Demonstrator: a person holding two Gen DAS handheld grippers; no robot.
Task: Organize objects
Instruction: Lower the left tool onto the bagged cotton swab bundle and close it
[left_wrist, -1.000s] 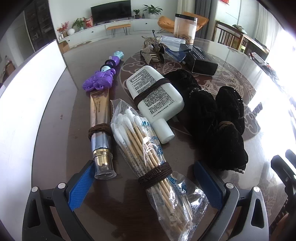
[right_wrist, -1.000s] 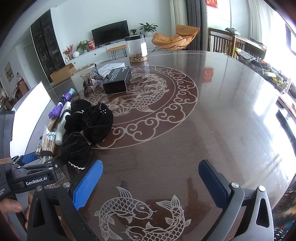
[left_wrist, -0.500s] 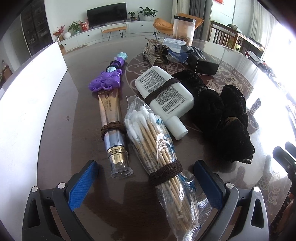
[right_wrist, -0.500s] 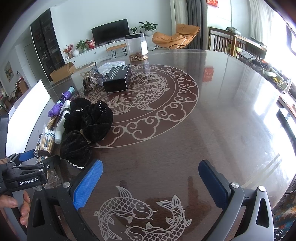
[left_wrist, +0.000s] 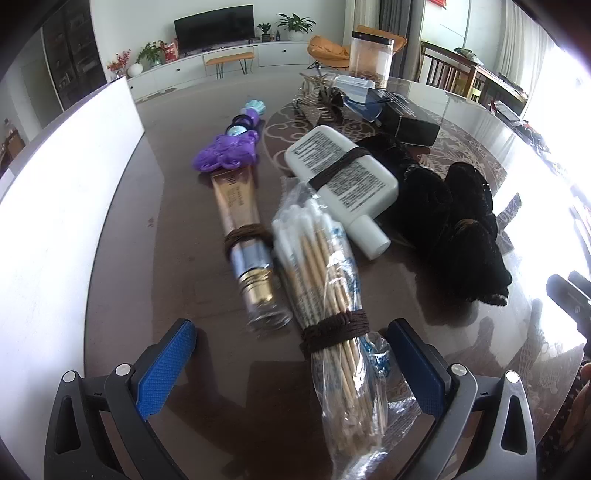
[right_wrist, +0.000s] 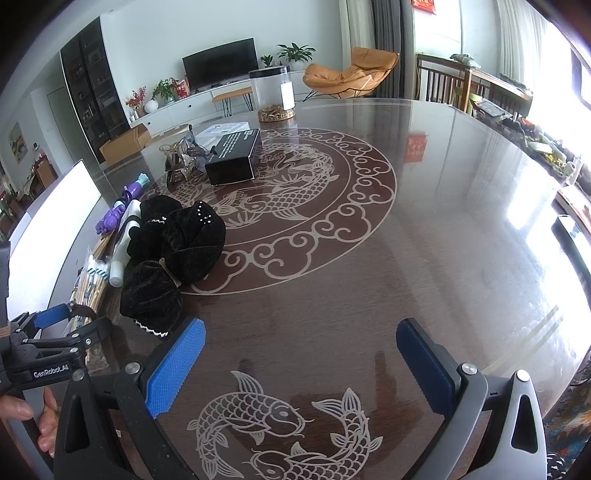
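Left tool (left_wrist: 291, 363): spread wide, empty, its pads either side of the swab bag's tail.
Right tool (right_wrist: 301, 363): spread, empty, over bare desk (right_wrist: 424, 236).
Swab bag (left_wrist: 328, 291): flat on desk, between tube (left_wrist: 245, 236) and white bottle (left_wrist: 343, 181).

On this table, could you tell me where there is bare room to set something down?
The table's right half, beyond the dragon ring, is bare, as is the fish inlay patch. The left edge is crowded: swabs, tube, bottle, black scrunchies.
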